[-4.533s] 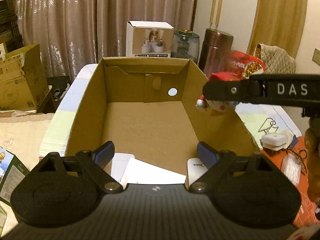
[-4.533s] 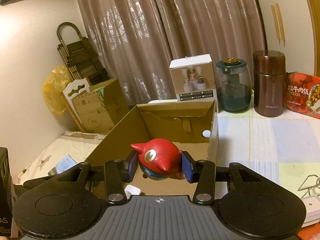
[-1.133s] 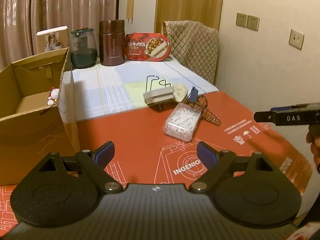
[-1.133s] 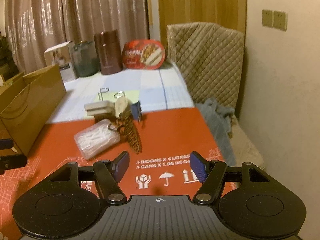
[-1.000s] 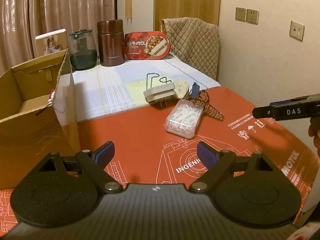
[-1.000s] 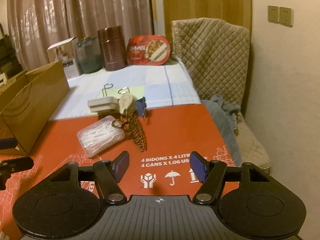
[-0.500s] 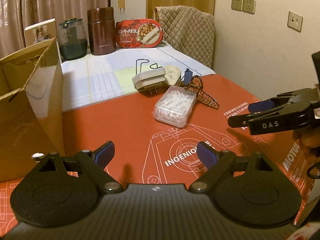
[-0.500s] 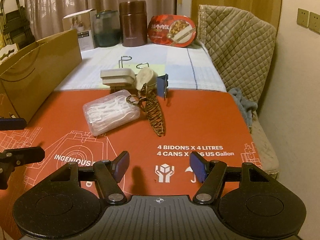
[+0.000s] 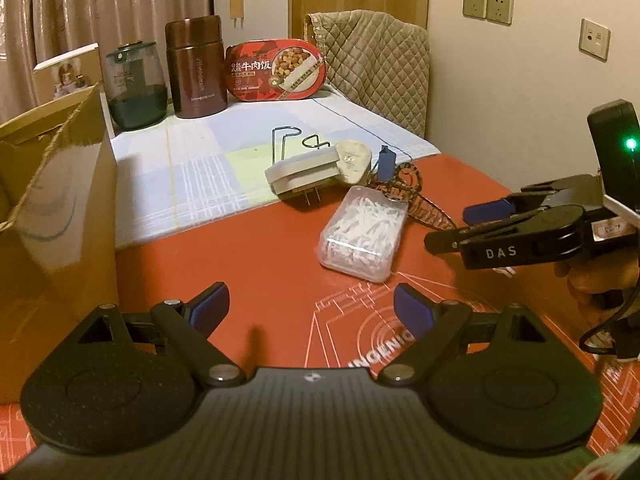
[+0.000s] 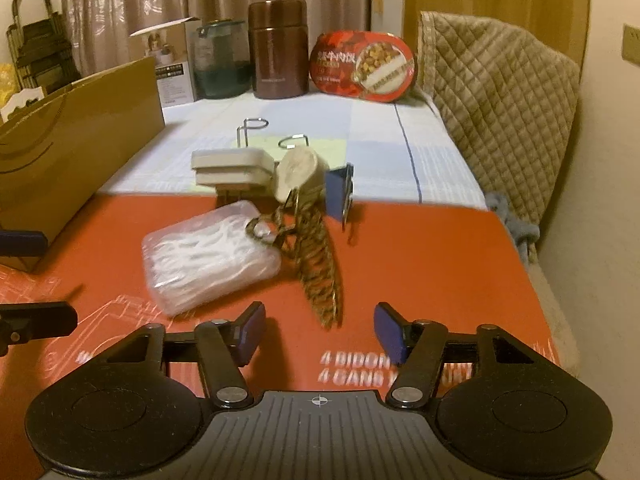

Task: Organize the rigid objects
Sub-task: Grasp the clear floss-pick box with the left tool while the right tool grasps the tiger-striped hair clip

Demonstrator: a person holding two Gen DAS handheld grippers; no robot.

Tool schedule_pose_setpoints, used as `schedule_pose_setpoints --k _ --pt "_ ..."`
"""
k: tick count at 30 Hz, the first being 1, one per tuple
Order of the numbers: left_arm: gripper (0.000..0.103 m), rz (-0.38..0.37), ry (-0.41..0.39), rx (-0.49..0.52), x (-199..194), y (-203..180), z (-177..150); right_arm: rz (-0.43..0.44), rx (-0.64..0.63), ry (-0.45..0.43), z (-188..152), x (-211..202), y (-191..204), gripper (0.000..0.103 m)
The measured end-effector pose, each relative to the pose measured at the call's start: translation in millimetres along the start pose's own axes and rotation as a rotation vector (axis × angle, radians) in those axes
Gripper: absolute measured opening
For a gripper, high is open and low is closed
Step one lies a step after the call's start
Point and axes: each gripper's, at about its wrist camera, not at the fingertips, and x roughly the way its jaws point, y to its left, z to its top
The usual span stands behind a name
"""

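Note:
On the red mat lies a small pile: a clear box of white picks (image 9: 362, 236) (image 10: 208, 256), a tortoiseshell hair claw (image 9: 416, 196) (image 10: 320, 272), a white plug adapter (image 9: 302, 172) (image 10: 230, 168), a beige oval piece (image 9: 352, 162) (image 10: 300, 172) and a blue binder clip (image 9: 387, 166) (image 10: 339, 190). My left gripper (image 9: 312, 308) is open and empty, short of the clear box. My right gripper (image 10: 320, 330) (image 9: 452, 226) is closing with nothing gripped; the hair claw's near tip lies just ahead of its gap. The cardboard box (image 9: 52, 200) (image 10: 80, 136) stands at the left.
A wire stand (image 9: 284, 138) sits behind the adapter. A brown flask (image 9: 196, 66), a green jar (image 9: 136, 84), a red food pack (image 9: 276, 70) and a white carton (image 10: 168, 64) line the back. A quilted chair (image 10: 500, 112) stands beyond the table's right edge.
The red toy once held by my right gripper over the box is gone from it. Both grippers have come lower and nearer the pile, and the right jaws have narrowed.

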Motion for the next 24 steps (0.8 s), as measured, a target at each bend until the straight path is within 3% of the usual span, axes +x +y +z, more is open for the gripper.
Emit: schedule_pose_setpoints --k 11,14,18,24 --pt "0.087 -0.029 0.011 -0.008 26.5 6.5 8.2 0.020 -0.057 -0.064 17.0 32.2 -0.9 0.052" --pt "0.087 -0.034 0.003 -0.015 30.1 7.8 12.7 0.015 -0.101 -0.076 20.7 36.0 3.3 0.045" --pt "0.087 -0.042 -0.002 -0.020 34.4 8.0 16.4 0.023 -0.121 -0.076 20.9 36.6 6.4 0.027" --pt "0.087 -0.071 -0.003 -0.024 35.9 1.5 18.8 0.071 0.022 -0.021 24.0 27.3 -2.5 0.025"
